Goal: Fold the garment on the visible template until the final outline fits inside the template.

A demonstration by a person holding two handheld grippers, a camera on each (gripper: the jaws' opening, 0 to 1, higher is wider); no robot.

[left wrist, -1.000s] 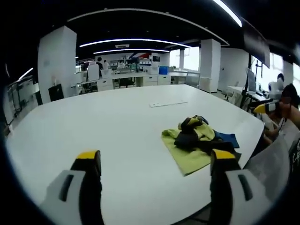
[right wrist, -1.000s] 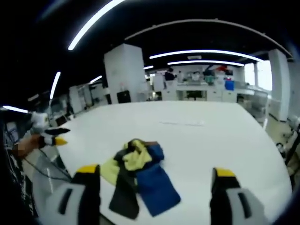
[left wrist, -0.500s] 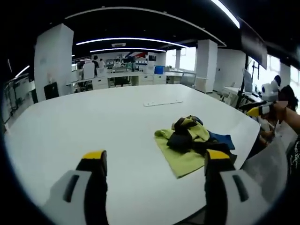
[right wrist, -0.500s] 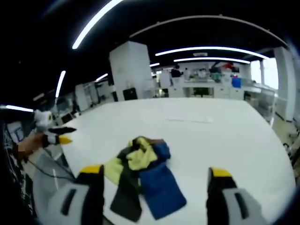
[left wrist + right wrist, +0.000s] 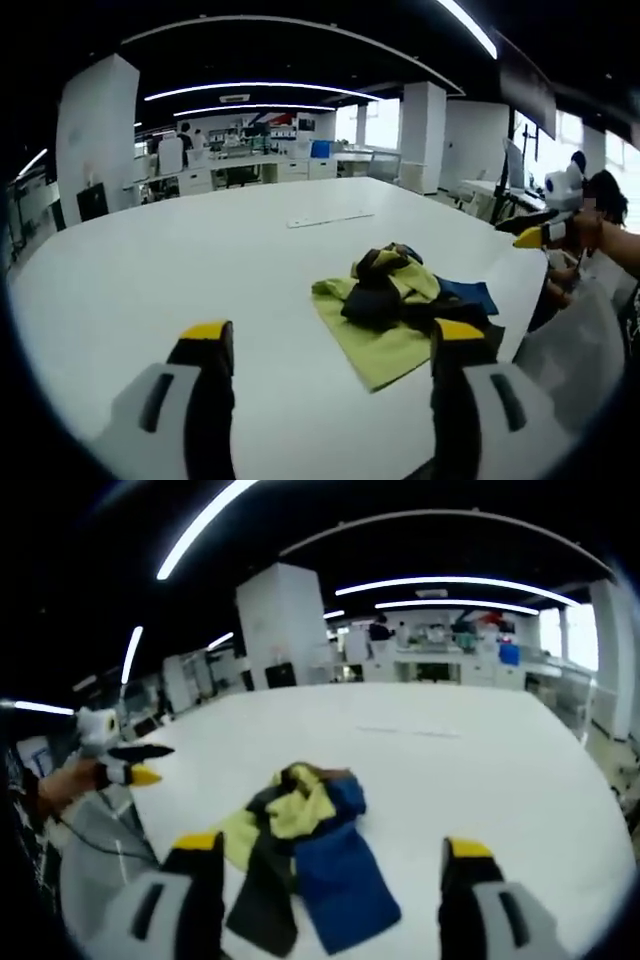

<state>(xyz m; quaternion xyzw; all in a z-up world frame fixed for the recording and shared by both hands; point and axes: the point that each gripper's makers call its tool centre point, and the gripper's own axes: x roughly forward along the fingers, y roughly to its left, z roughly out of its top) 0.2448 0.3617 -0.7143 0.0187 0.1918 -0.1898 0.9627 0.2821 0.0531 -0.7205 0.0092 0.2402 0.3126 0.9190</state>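
Observation:
A crumpled garment (image 5: 400,305) in yellow-green, black and blue lies bunched near the edge of a large white table (image 5: 180,270). In the right gripper view the same garment (image 5: 305,855) shows a blue panel in front, a black strip to its left and yellow cloth on top. My left gripper (image 5: 325,345) is open, above the table and short of the garment. My right gripper (image 5: 325,855) is open too, with the garment seen between its jaws but apart from them. The right gripper (image 5: 540,232) enters the left gripper view at the right edge; the left gripper (image 5: 125,765) appears at the left of the right gripper view.
A thin white strip (image 5: 330,217) lies flat farther back on the table, also seen as a strip (image 5: 410,731) in the right gripper view. A grey chair back (image 5: 575,345) stands beside the table edge. Desks, pillars and people fill the room behind.
Both views have shifted slightly as the hands moved; the garment looks a little nearer. The garment lies as before and both grippers stay open.

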